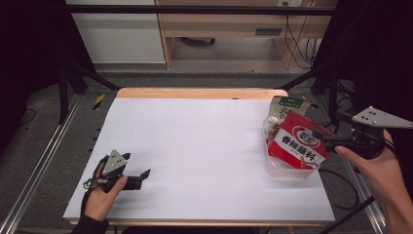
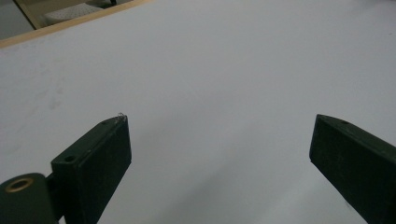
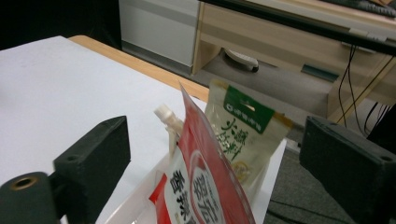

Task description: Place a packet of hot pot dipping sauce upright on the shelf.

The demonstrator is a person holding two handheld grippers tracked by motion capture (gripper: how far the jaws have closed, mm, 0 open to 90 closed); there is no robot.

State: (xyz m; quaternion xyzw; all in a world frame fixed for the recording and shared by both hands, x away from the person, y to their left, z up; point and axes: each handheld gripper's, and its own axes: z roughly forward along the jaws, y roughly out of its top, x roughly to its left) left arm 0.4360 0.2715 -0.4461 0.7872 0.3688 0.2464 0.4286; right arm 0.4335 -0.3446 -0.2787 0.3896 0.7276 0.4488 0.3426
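a white-topped bench [image 1: 195, 146] with a wooden far edge was seen in front of pale cabinets, and a clear container [image 1: 287, 170] was set at its right edge, holding a red pouch [image 1: 298, 142], a green-topped pouch [image 1: 285, 108] and a white-capped spout pouch [image 3: 169, 122]. the left tongs [image 1: 139, 171] were held released, low over the bare bench near its left front. the right tongs [image 1: 324, 139] were held released too, just beside the red pouch, nothing being gripped.

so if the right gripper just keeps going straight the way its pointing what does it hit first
Most likely the red and white seasoning pouch, standing in the clear plastic bin between the open jaws of the right gripper. The green and cream pouch sits behind it; depth is uncertain.
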